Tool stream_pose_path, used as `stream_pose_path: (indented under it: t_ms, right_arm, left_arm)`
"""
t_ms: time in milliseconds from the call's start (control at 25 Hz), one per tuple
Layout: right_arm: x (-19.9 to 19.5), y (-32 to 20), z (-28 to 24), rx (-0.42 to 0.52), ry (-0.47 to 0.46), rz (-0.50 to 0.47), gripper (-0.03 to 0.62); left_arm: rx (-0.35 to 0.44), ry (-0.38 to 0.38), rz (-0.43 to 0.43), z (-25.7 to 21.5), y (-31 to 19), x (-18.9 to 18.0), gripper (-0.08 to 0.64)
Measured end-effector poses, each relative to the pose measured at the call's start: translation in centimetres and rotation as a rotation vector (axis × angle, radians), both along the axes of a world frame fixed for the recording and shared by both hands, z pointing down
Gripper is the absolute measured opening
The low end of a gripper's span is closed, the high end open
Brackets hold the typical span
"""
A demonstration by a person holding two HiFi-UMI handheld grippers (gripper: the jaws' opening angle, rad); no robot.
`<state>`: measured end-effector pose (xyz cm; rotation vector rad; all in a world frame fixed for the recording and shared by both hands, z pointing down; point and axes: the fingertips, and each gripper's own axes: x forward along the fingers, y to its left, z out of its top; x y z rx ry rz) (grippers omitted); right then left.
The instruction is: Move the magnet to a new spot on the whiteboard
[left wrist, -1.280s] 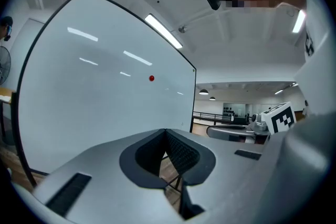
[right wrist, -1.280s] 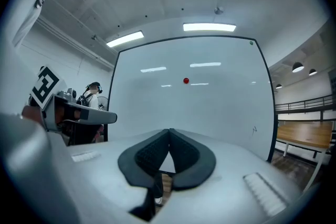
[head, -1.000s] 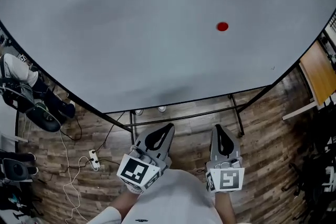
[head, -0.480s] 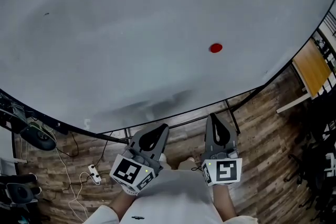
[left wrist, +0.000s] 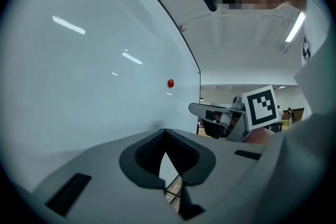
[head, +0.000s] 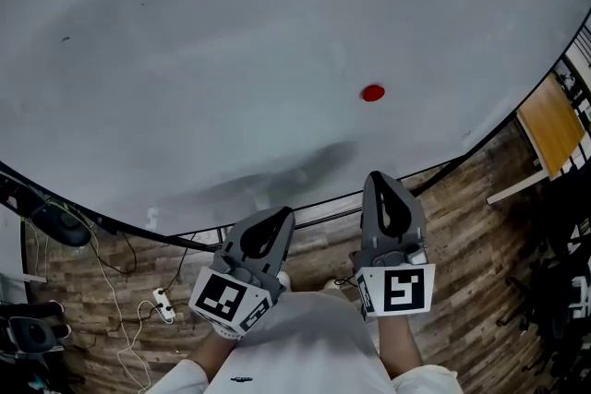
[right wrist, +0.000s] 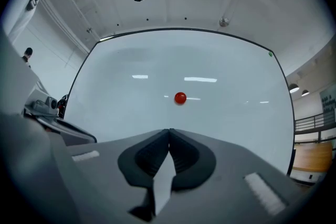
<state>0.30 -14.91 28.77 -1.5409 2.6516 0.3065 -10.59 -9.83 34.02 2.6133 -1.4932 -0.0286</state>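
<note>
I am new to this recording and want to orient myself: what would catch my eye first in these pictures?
A small red magnet sits alone on the wide pale whiteboard. In the head view it lies above the right gripper. That one and the left gripper both point toward the board, fingers closed and empty.

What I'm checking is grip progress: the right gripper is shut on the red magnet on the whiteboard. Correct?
Not quite: the right gripper is shut but empty. The magnet sits on the whiteboard ahead of it, untouched, as the right gripper view shows.
</note>
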Motion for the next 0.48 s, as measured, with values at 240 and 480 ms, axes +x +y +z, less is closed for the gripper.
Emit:
stream_pose_path:
  t_ms: [240,480]
  right_arm:
    - [-1.2,-2.0,-3.1,0.046,0.027,-0.038,0.081]
    - [-1.7,-3.1,-5.3,0.083,0.026,-0.045,0.137]
  left_arm:
    - [0.025,-0.011,-0.013,-1.5,-1.3,0.0,0.006]
    - [0.070,-0.033,-0.027,-3.3,-2.2,0.2,0.006]
